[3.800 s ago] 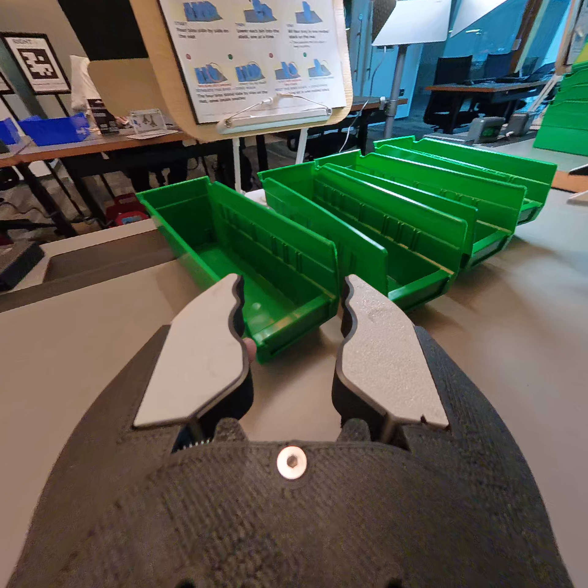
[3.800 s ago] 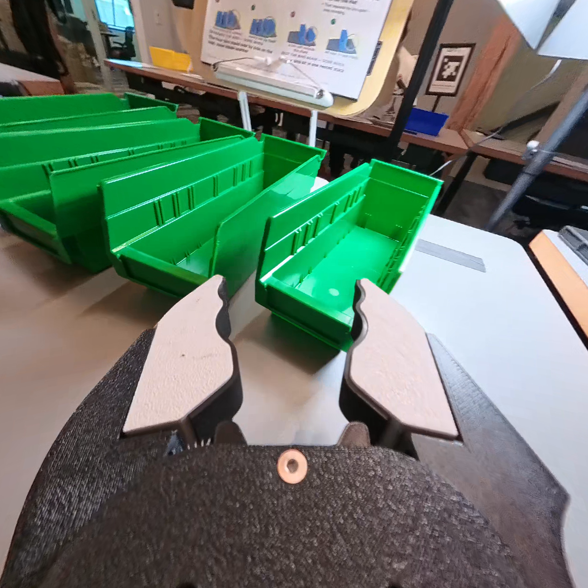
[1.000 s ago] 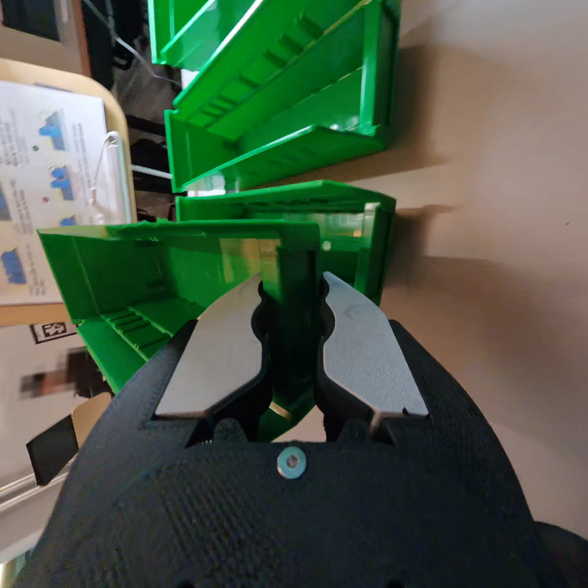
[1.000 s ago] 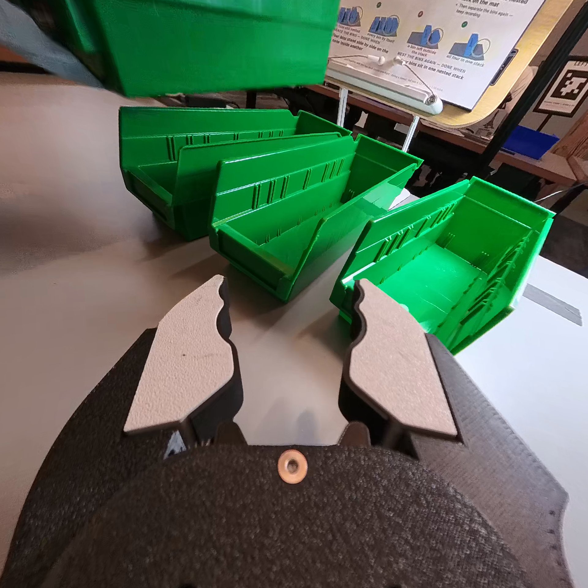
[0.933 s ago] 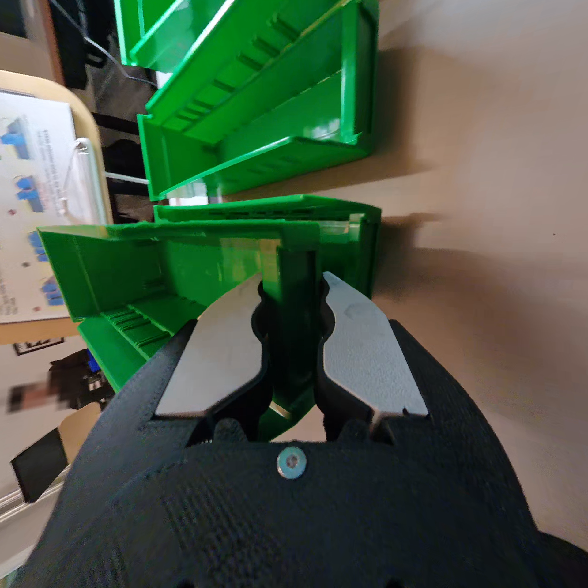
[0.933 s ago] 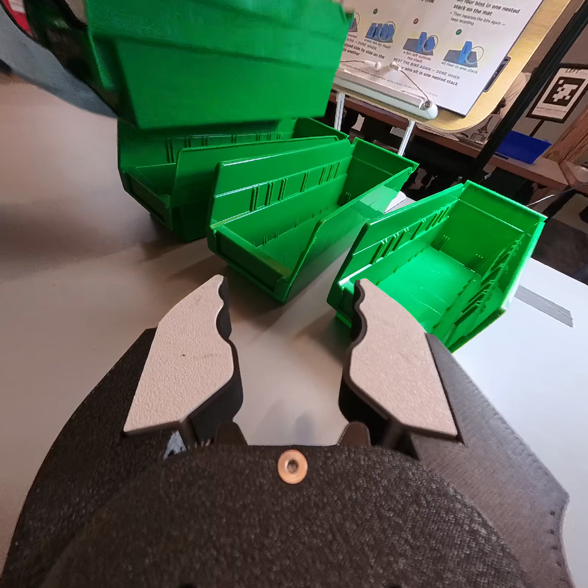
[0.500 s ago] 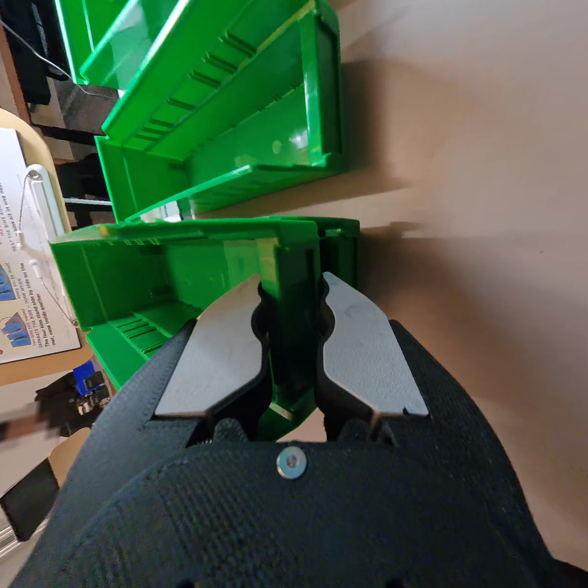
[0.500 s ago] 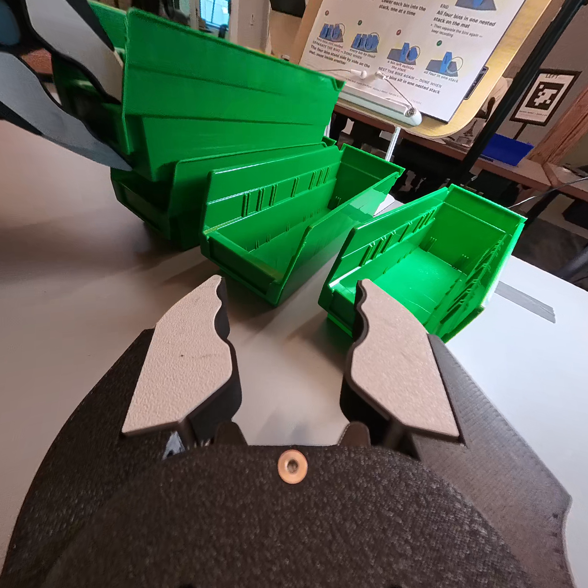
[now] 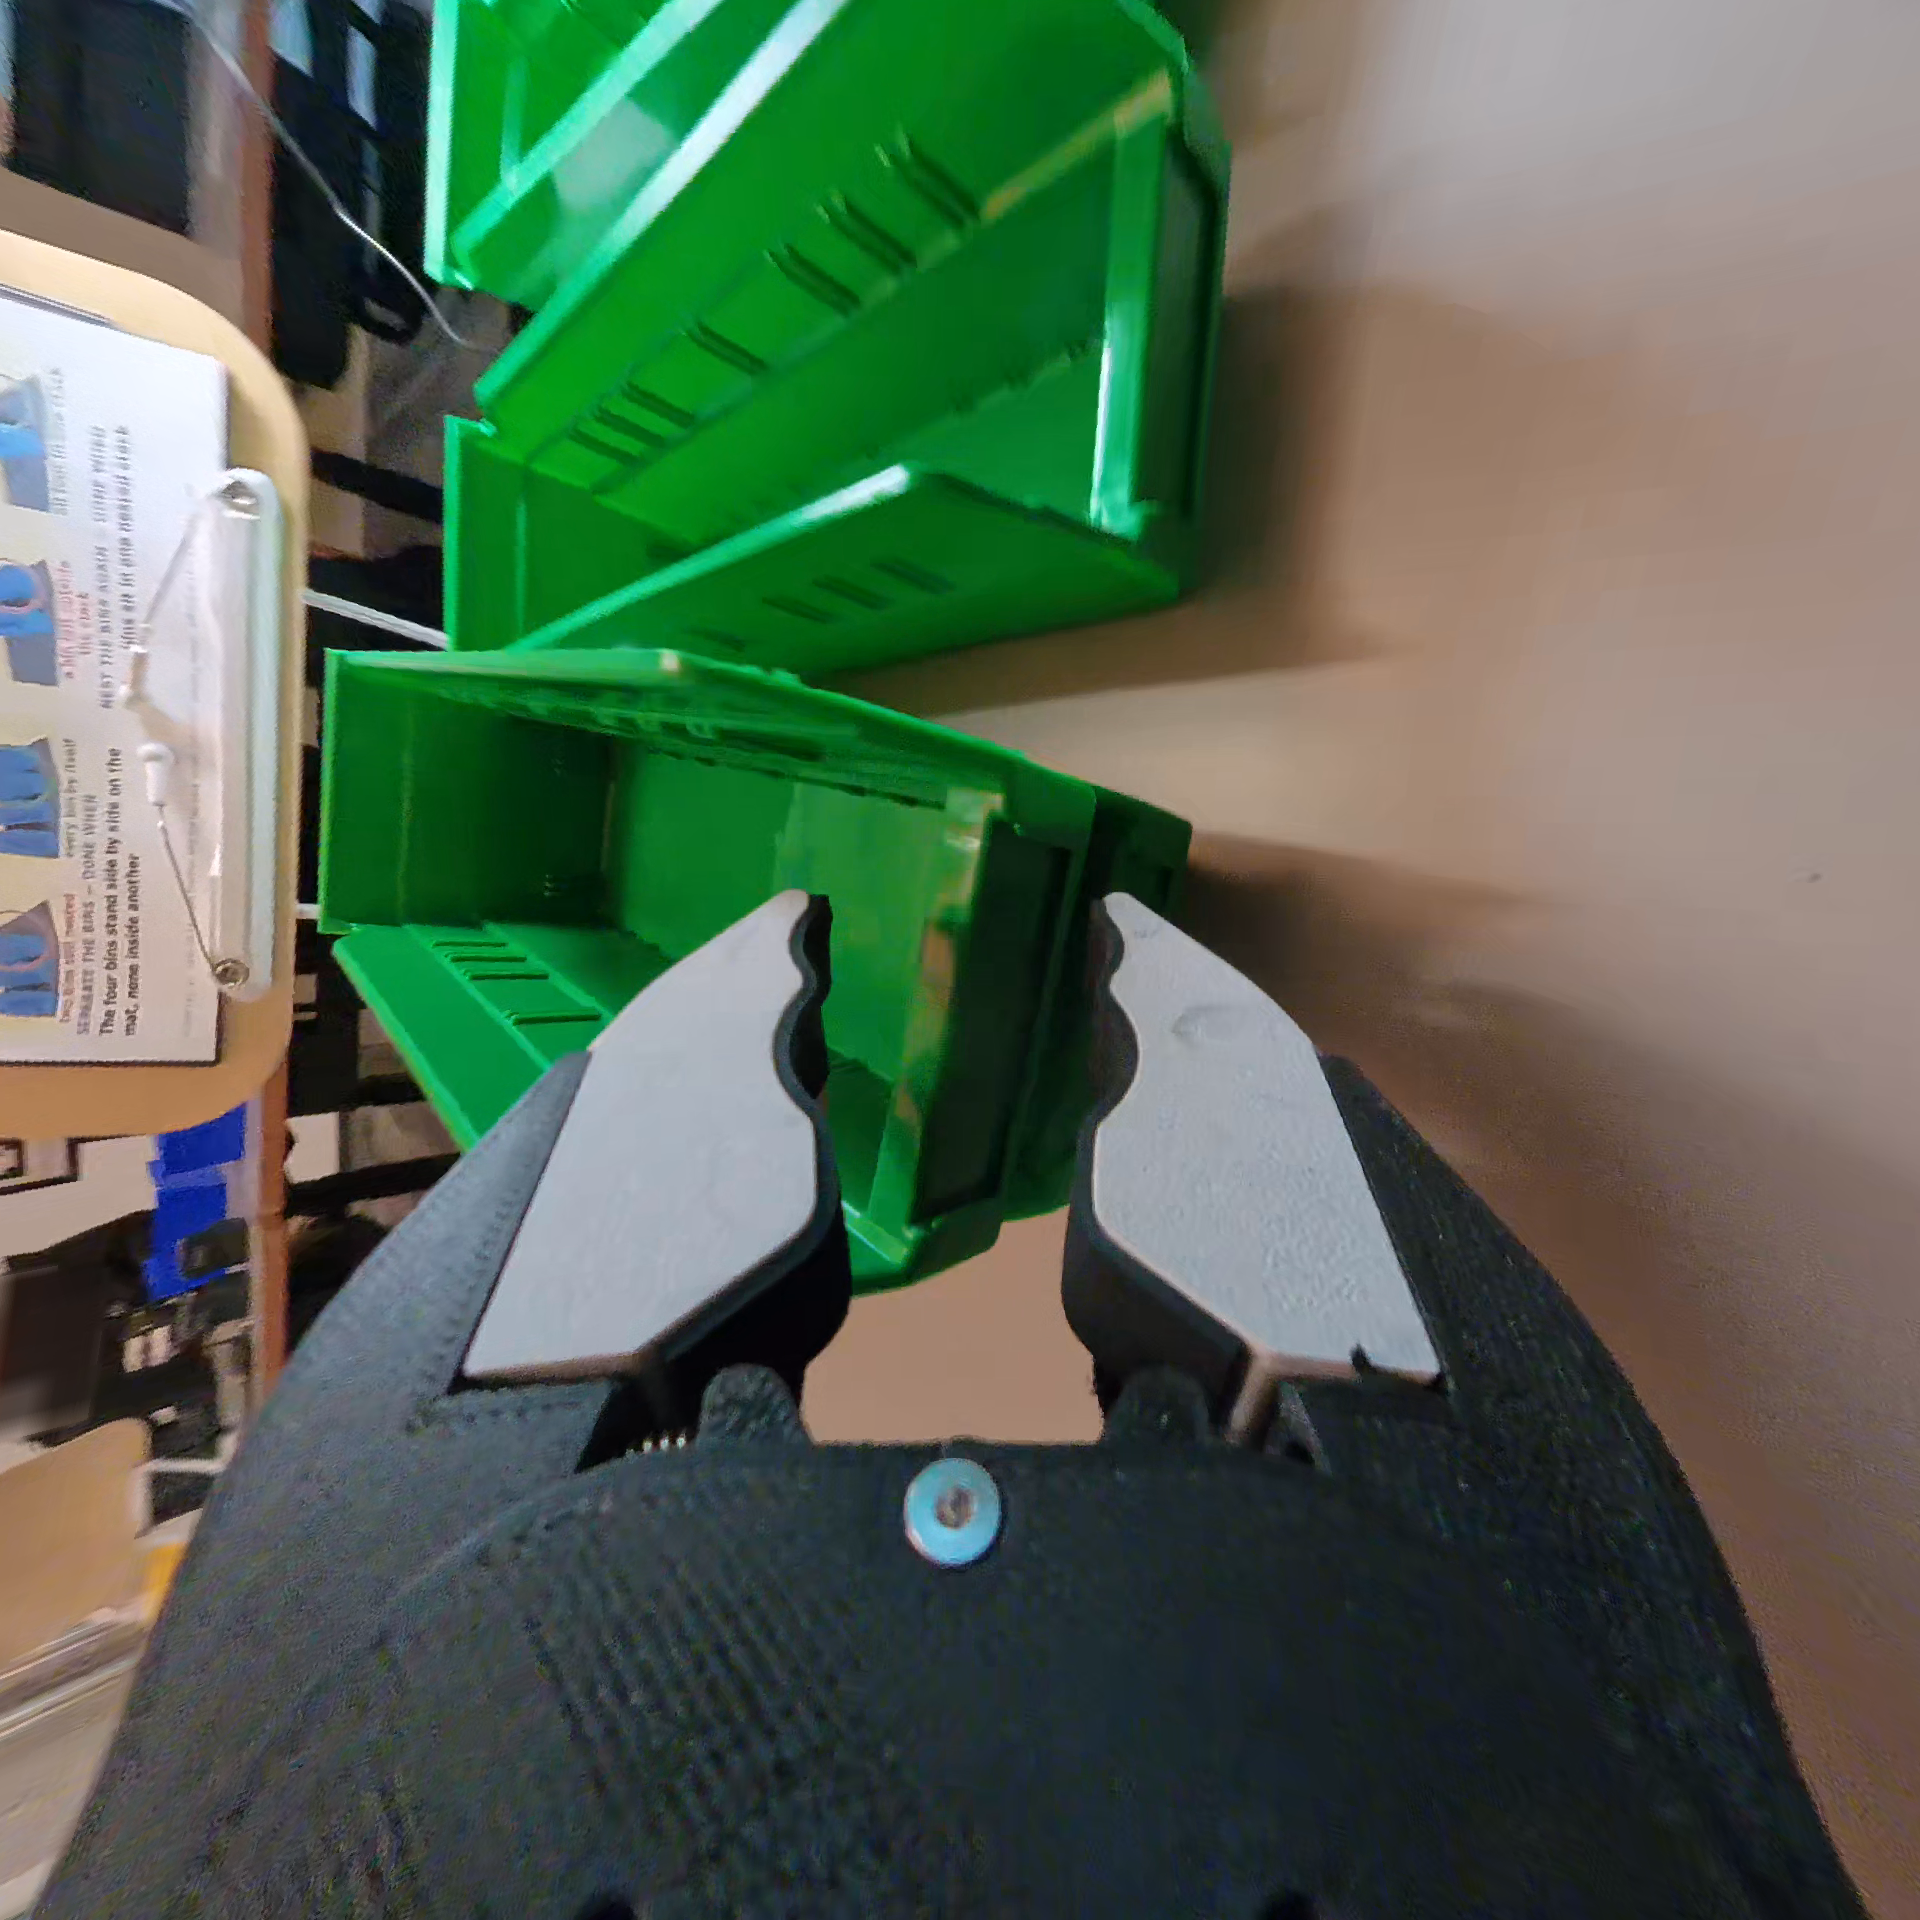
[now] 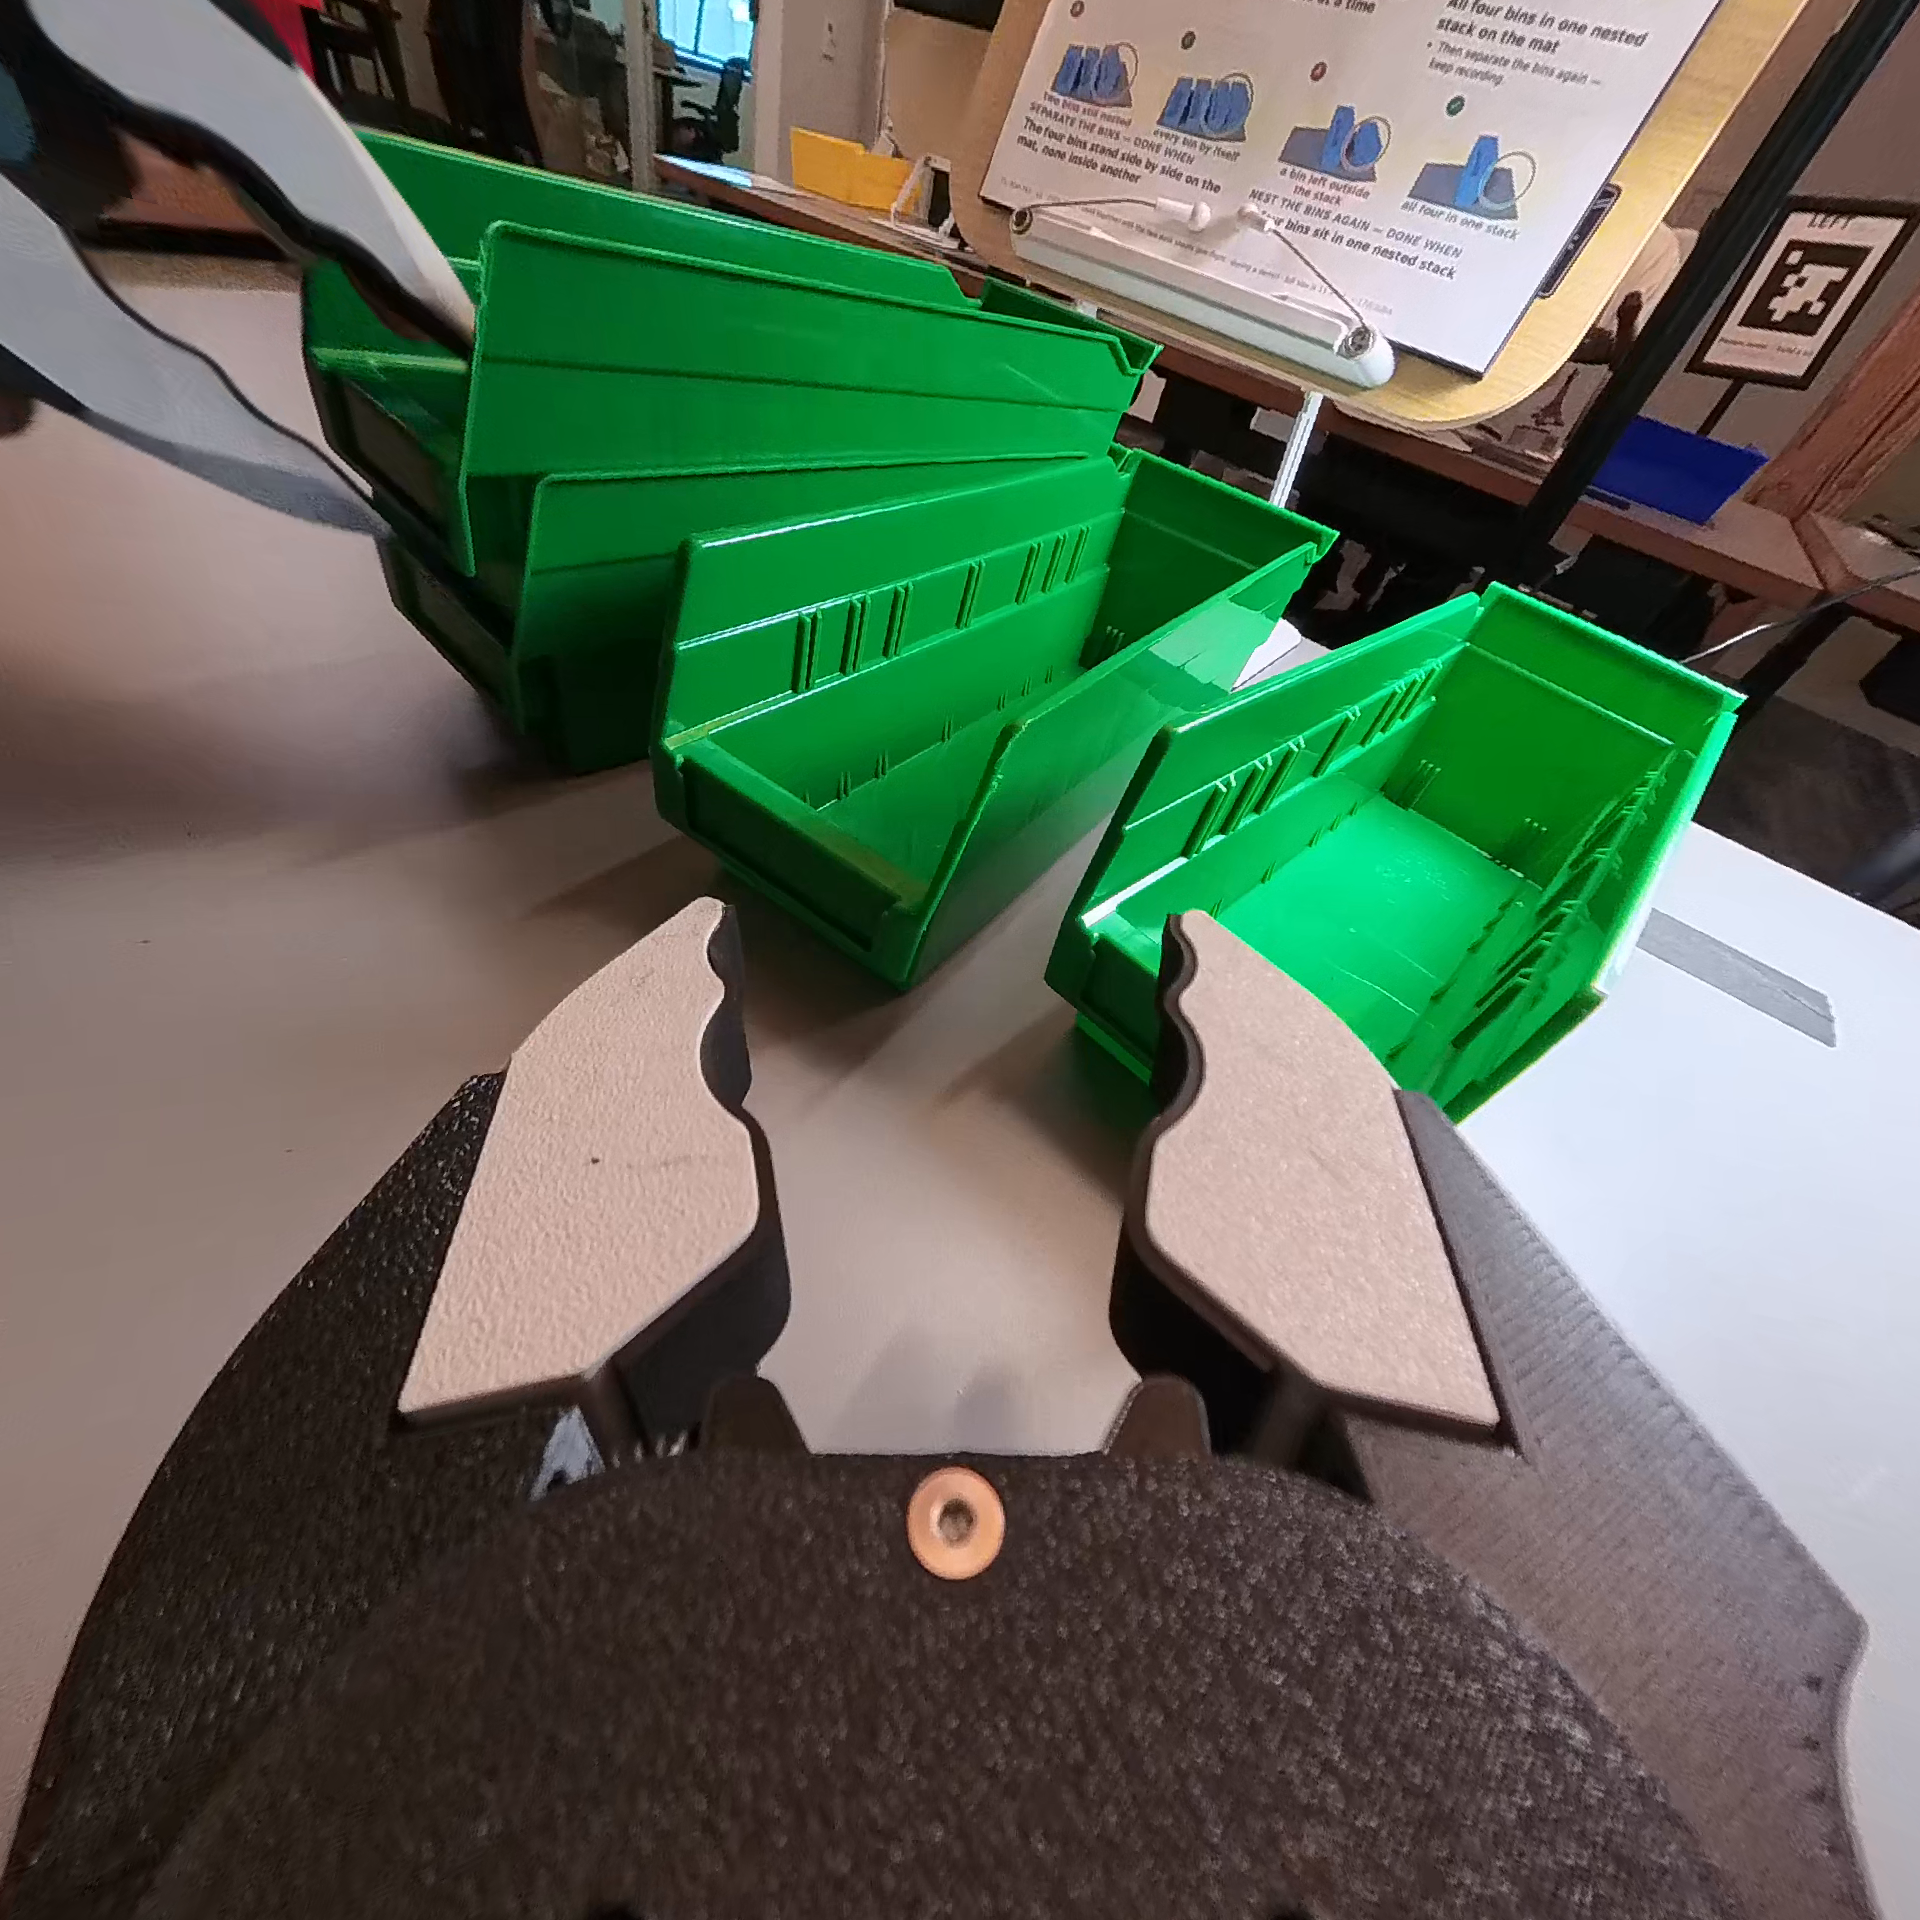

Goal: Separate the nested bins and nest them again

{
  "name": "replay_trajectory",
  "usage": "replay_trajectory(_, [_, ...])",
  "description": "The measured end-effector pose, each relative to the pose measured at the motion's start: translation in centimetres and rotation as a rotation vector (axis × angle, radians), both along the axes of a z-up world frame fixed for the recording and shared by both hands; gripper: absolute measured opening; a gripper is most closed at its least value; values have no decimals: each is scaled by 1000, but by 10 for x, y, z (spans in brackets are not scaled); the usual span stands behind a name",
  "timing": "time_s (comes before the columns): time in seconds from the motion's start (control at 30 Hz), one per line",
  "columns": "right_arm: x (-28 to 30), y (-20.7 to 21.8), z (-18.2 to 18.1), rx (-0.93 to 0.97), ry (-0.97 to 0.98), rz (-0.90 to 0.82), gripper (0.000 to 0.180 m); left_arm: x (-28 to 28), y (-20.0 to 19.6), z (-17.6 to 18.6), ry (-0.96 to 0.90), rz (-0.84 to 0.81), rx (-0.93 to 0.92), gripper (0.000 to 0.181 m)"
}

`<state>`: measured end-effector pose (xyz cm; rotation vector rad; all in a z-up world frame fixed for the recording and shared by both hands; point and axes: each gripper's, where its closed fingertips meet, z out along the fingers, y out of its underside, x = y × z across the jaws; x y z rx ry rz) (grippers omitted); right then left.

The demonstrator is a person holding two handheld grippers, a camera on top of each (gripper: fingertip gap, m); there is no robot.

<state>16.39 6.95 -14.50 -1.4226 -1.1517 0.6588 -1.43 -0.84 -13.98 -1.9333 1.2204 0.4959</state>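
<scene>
Several green bins stand on the grey mat [image 10: 208,935]. In the right wrist view, one bin [image 10: 790,343] sits tilted inside another bin [image 10: 582,644] at the left. A single bin [image 10: 935,748] is in the middle and another single bin [image 10: 1403,883] is at the right. My left gripper [image 9: 956,925] is open, with its fingers on either side of the tilted bin's front wall [image 9: 997,1018] and a gap on both sides. It also shows at the top left of the right wrist view [image 10: 395,405]. My right gripper [image 10: 951,935] is open and empty, above the mat in front of the two single bins.
An instruction board on a stand [image 10: 1299,135] rises behind the bins. The white table top [image 10: 1714,1247] with a grey tape strip lies to the right of the mat. Desks with blue bins [image 10: 1673,478] stand beyond the table.
My left gripper lifted a bin, carried it over a neighbouring bin, lowered it in and has now opened off its front wall. My right gripper stayed open and drew back slightly.
</scene>
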Motion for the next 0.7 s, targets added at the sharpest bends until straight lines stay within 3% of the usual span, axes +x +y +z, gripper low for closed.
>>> replay_trajectory(0.27, [-3, -3, 1, 6, 3, 9, 75, -15, -41, 50, -579, 74, 225, 43])
replay_trajectory(0.47, [-10, -5, -12, 4, -48, 18, 74, -76, -51, 4, -890, 275, 223, 47])
replay_trajectory(0.6, [-24, -16, -15, 65, -91, 66, 67, -81, -49, -23, -1084, 327, 93, 47])
replay_trajectory(0.7, [-47, -31, -13, 129, -143, 140, 65, -74, -36, -34, -1043, 321, 72, 46])
